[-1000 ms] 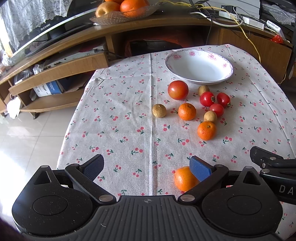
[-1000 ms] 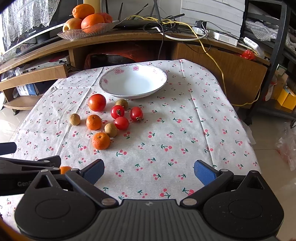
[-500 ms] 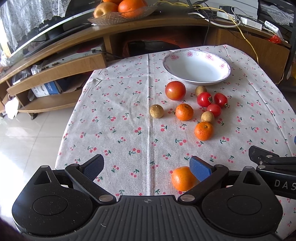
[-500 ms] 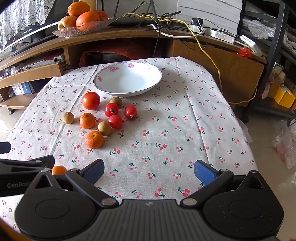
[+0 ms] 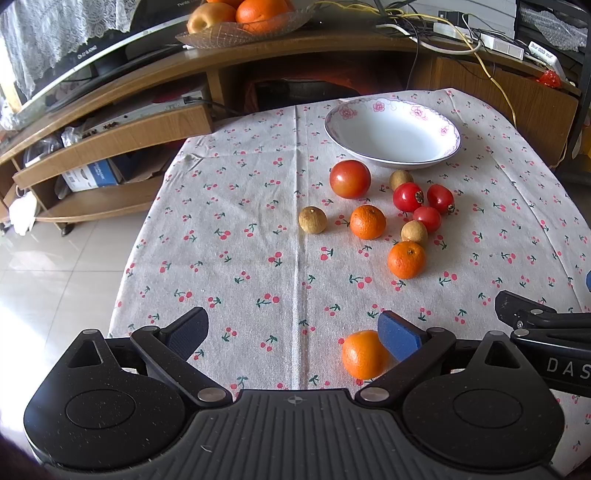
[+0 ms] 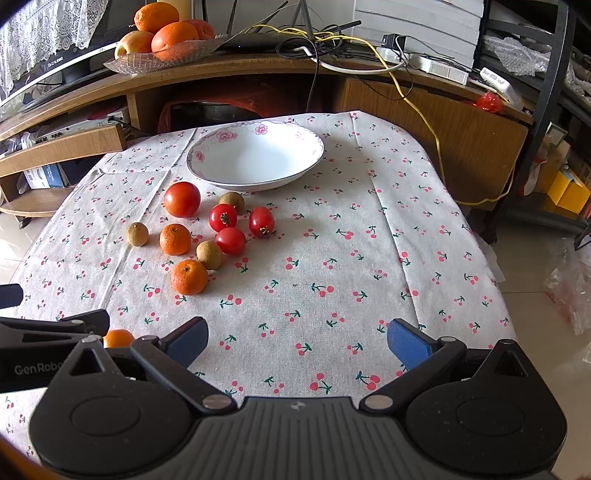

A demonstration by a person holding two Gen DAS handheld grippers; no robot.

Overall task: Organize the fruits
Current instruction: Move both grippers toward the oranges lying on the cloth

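A white bowl [image 5: 393, 134] [image 6: 255, 158] with pink flowers stands empty at the table's far side. In front of it lie a big tomato [image 5: 349, 178] [image 6: 181, 199], small tomatoes [image 5: 407, 196] [image 6: 223, 217], brown longans [image 5: 312, 220] [image 6: 137, 234] and two mandarins [image 5: 368, 222] [image 6: 175, 239]. A third mandarin [image 5: 363, 354] [image 6: 117, 338] lies near the front, beside the right pad of my open left gripper [image 5: 295, 330]. My right gripper [image 6: 297, 338] is open over bare cloth, with nothing between its fingers.
A wooden shelf unit [image 6: 236, 74] runs behind the table, with a glass fruit dish [image 5: 243, 31] [image 6: 166, 55] and cables on it. Tiled floor [image 5: 55, 280] lies left of the table. A cherry-print cloth [image 6: 332, 258] covers the table.
Both grippers have drawn back and risen slightly; the fruits and bowl sit a little farther off in both views. The near mandarin stays beside the left gripper's right pad.
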